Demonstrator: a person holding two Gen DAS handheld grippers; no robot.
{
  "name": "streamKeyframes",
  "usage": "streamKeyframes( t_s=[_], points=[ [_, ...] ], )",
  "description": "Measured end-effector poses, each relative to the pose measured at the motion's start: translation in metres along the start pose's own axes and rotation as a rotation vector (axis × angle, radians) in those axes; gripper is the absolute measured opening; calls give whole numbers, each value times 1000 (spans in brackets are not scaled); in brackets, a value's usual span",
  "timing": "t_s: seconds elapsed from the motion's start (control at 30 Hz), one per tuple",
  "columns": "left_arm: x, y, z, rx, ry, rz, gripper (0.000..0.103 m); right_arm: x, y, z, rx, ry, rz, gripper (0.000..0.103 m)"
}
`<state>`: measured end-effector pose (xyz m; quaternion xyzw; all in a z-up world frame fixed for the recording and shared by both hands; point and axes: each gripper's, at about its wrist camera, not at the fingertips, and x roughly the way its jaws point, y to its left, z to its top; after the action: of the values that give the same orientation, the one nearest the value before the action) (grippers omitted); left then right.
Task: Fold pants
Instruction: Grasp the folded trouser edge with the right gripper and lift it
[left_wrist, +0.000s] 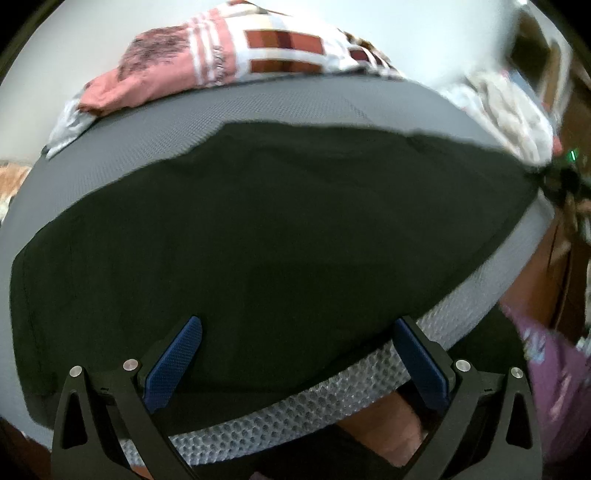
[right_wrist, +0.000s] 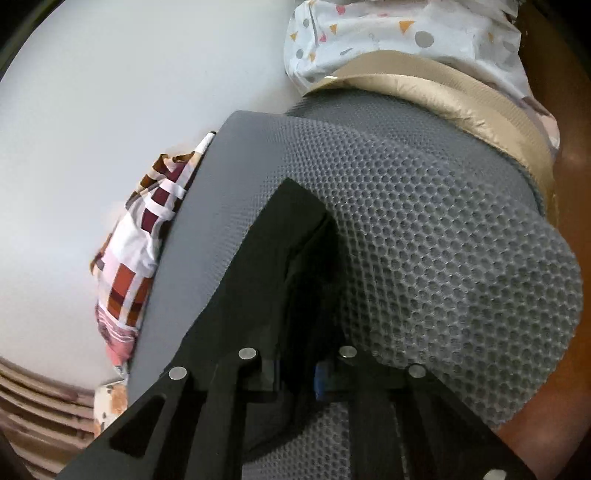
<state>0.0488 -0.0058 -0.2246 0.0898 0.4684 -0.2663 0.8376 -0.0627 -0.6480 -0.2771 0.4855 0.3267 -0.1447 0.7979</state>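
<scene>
Dark green pants (left_wrist: 258, 229) lie spread flat over a grey mesh mattress (left_wrist: 295, 107). My left gripper (left_wrist: 301, 343) hovers open just over their near edge, and its blue pads (left_wrist: 177, 365) stand wide apart with nothing pinched. In the right wrist view, a fold of the pants (right_wrist: 280, 258) rises off the mattress (right_wrist: 443, 240) and runs into my right gripper (right_wrist: 299, 373). Its fingers are close together and shut on the cloth, so only a sliver of blue pad (right_wrist: 319, 380) shows. A dark device with a green light (left_wrist: 570, 158) sits at the pants' far right corner.
A pink, white and brown checked blanket (left_wrist: 221, 55) is bunched along the mattress's far edge against a white wall. A white dotted pillow (right_wrist: 406, 29) and a beige quilted cover (right_wrist: 443, 88) lie at the head end. Purple patterned fabric (left_wrist: 554, 373) shows at the near right.
</scene>
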Motion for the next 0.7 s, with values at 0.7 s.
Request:
streamKeyframes(
  t_s=[0.7],
  points=[
    [-52, 31, 5, -114, -121, 4, 102, 59, 241, -229, -622, 294, 197, 13]
  ],
)
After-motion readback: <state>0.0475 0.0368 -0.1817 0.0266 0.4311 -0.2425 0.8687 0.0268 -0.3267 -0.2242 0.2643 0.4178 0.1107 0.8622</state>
